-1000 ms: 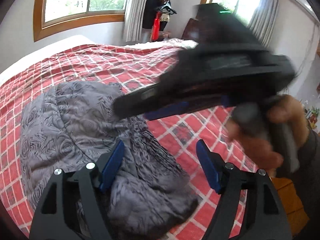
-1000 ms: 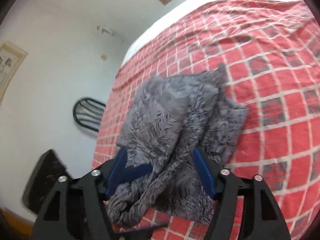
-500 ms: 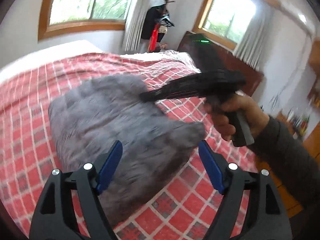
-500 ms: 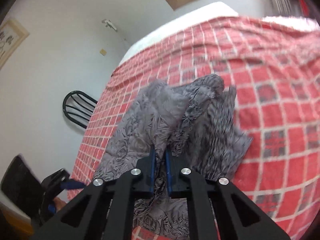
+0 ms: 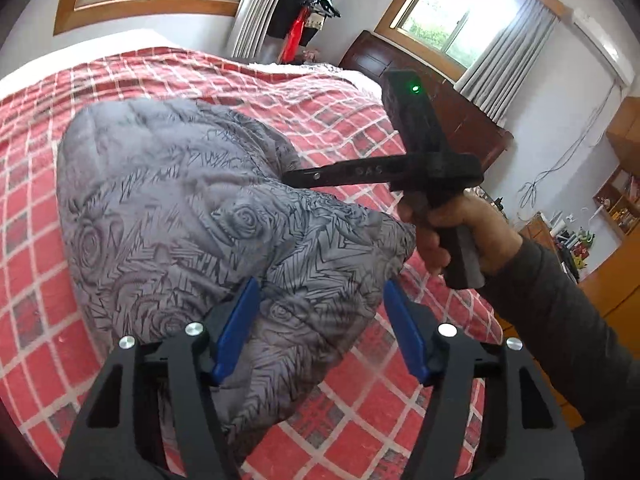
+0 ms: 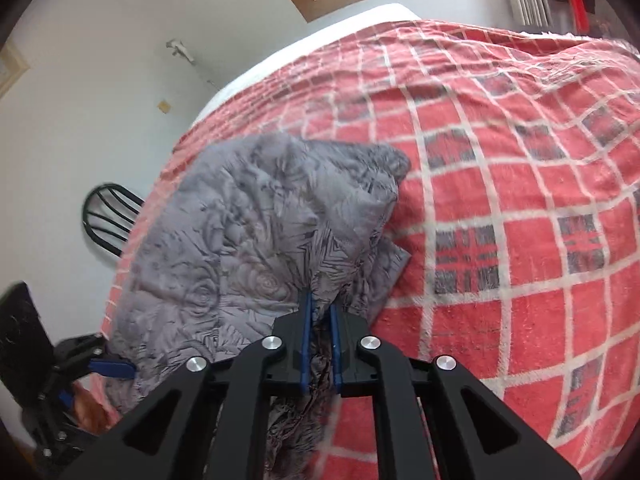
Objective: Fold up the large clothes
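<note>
A grey garment with a rose pattern [image 5: 180, 208] lies bunched on a bed with a red checked blanket [image 5: 360, 128]. My left gripper [image 5: 320, 332] hangs over the garment's near end. Its jaws are closing, with cloth between them, and the right pad stands apart from the fabric. My right gripper [image 6: 320, 320] pinches a raised fold of the garment [image 6: 256, 240] between its blue pads, the jaws easing slightly. In the left wrist view a hand [image 5: 452, 220] holds the right gripper [image 5: 296, 178], whose tip is in the cloth's far edge.
A black chair [image 6: 108, 220] stands by the white wall beside the bed. A dark wooden dresser [image 5: 440, 120] and a coat rack [image 5: 304, 12] are beyond the bed's far side. Orange wooden furniture [image 5: 616, 280] lines the right.
The right gripper went from wide open around the cloth to shut on a fold, and sank. The left gripper moved in over the garment, which now lies more gathered.
</note>
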The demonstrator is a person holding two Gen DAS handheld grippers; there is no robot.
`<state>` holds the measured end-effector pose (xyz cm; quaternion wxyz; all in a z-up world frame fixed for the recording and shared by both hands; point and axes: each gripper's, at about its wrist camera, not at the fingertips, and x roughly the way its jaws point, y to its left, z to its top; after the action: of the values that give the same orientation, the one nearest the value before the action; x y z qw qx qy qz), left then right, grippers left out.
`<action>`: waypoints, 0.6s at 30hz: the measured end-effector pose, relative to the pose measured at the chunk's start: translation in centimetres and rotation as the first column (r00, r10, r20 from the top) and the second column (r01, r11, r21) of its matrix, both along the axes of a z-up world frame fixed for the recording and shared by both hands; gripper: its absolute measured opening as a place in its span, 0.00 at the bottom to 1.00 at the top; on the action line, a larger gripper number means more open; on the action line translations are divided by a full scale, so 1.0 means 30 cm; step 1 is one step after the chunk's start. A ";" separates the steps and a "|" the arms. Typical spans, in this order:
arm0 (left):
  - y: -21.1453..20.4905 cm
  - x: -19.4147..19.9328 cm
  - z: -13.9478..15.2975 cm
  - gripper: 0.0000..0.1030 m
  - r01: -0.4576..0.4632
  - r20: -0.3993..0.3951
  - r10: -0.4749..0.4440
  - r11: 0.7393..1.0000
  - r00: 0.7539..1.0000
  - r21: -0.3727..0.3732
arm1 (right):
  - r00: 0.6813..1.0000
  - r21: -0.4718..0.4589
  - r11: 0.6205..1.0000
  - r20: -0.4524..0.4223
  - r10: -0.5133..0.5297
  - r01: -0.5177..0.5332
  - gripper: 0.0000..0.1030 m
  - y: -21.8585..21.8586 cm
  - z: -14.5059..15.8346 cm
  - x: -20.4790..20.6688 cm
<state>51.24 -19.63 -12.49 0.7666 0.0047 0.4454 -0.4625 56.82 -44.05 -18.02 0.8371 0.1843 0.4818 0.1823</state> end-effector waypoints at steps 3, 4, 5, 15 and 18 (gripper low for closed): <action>-0.001 0.016 0.008 0.63 -0.007 -0.024 0.007 1.000 1.000 0.017 | 1.000 -0.043 0.999 0.003 0.003 -0.003 0.19 0.009 0.028 -0.014; 0.011 0.013 0.034 0.63 -0.010 -0.028 0.010 1.000 1.000 0.005 | 1.000 -0.046 0.999 0.017 -0.008 0.009 0.20 -0.002 0.070 -0.035; 0.019 0.017 0.063 0.66 -0.018 -0.012 0.018 1.000 1.000 -0.008 | 0.999 -0.034 0.999 0.034 -0.020 0.022 0.22 -0.012 0.114 -0.058; 0.135 0.152 0.168 0.72 -0.235 0.028 0.236 0.972 0.971 -0.030 | 0.972 -0.198 0.970 0.154 0.176 -0.145 0.25 0.218 0.358 -0.292; 0.117 0.222 0.072 0.65 -0.280 -0.031 0.282 0.959 0.959 0.047 | 0.985 -0.273 0.952 0.065 0.163 -0.139 0.13 0.221 0.209 -0.303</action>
<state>57.89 -16.13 -10.32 0.8157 -0.0513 0.4654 -0.3396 47.72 -37.42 -11.77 0.8580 0.0242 0.4778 0.1869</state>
